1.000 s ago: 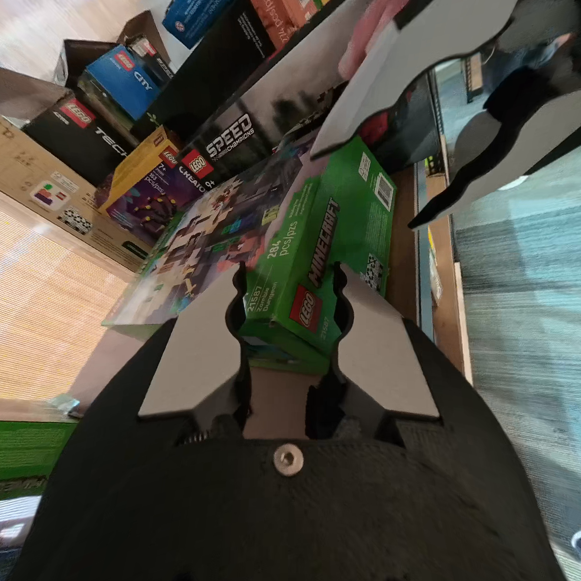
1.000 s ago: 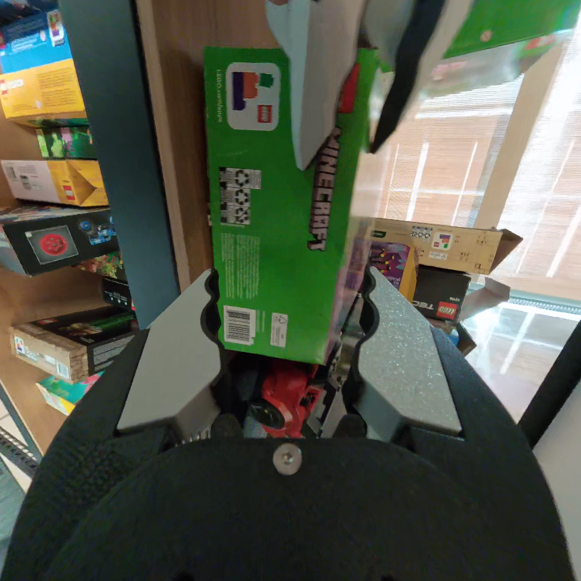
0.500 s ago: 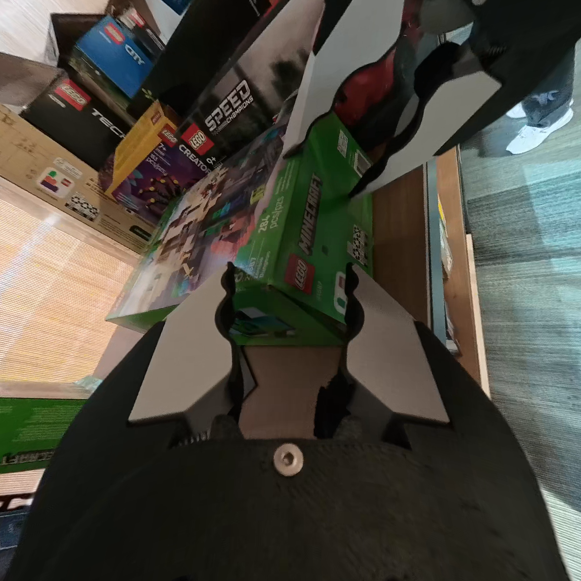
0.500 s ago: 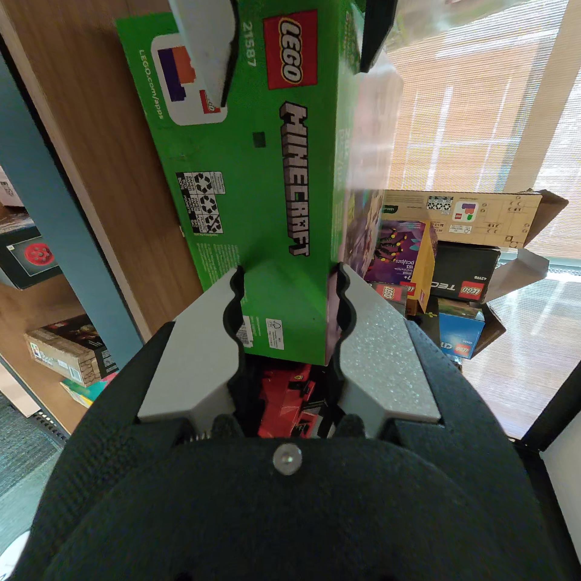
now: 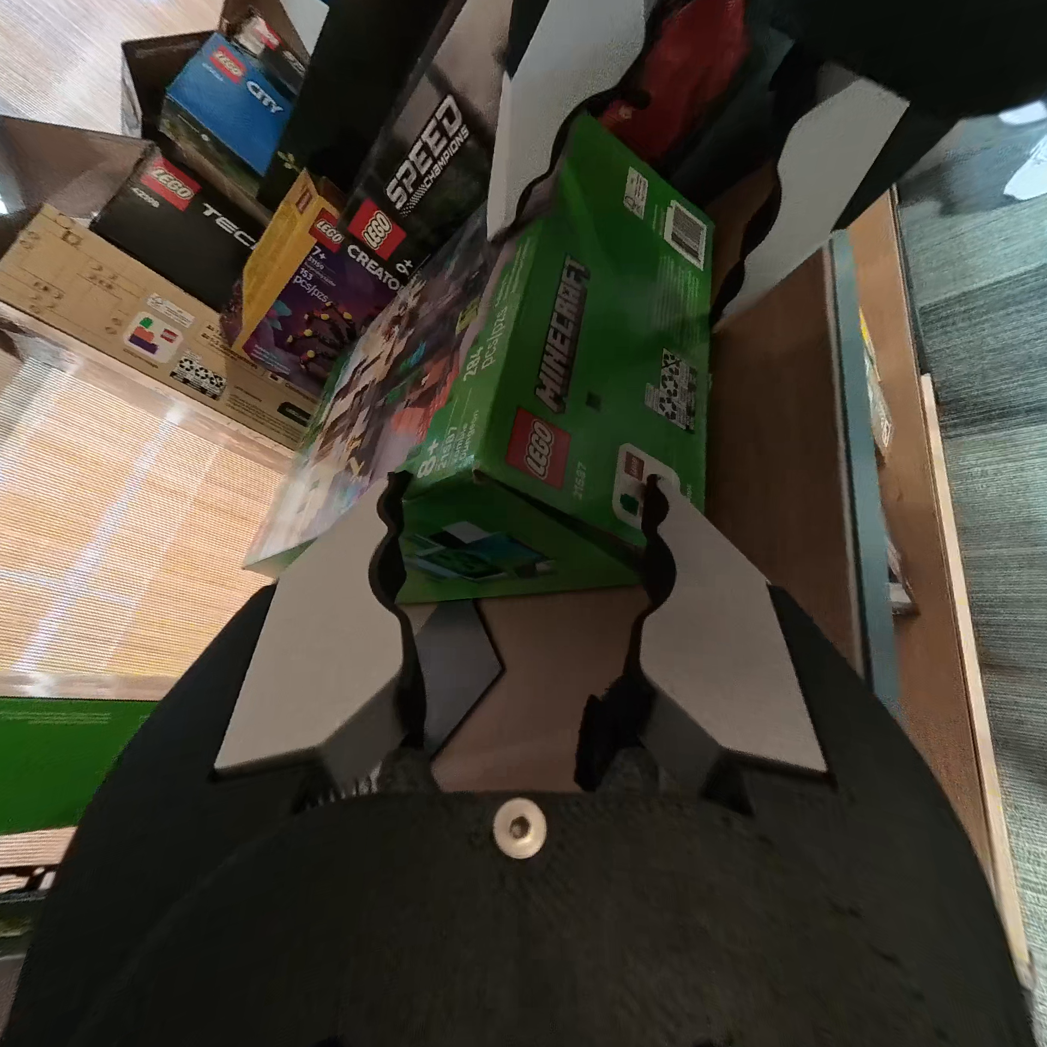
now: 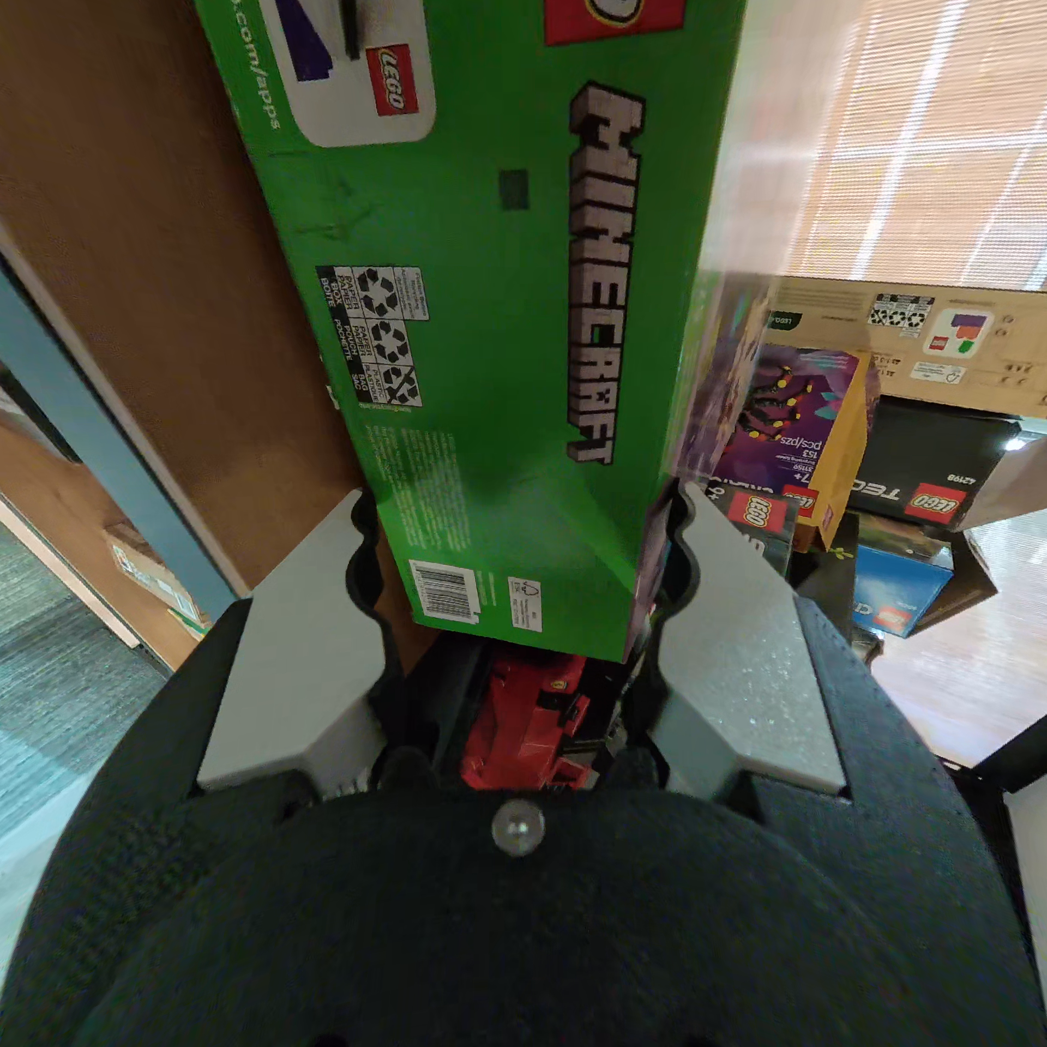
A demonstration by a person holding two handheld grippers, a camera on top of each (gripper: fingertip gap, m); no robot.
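Two handheld grippers bracket one green cardboard toy-set box [image 5: 595, 340], one at each end. Left gripper [image 5: 521, 493] has wide jaws straddling the box's near end; its right fingertip [image 5: 651, 493] overlaps the green side face, the left fingertip [image 5: 396, 493] sits at the box corner, but pressing contact can't be confirmed. Right gripper [image 6: 518, 510] also wide open around the box's other end [image 6: 510, 396]; a thin gap shows between its left pad [image 6: 362, 538] and the box side, while the right pad [image 6: 677, 527] is right at the picture-face edge. The box lies against a brown wooden shelf panel [image 6: 141, 283] with a blue-grey upright [image 6: 85, 425] beside it. A red brick-built car picture [image 6: 527, 719] on a black box is beneath. Stacked toy boxes, a yellow-purple one [image 5: 300, 294], a black one [image 5: 175, 221], a blue one [image 5: 226, 107] and a tan carton [image 5: 113, 294], sit just beyond.
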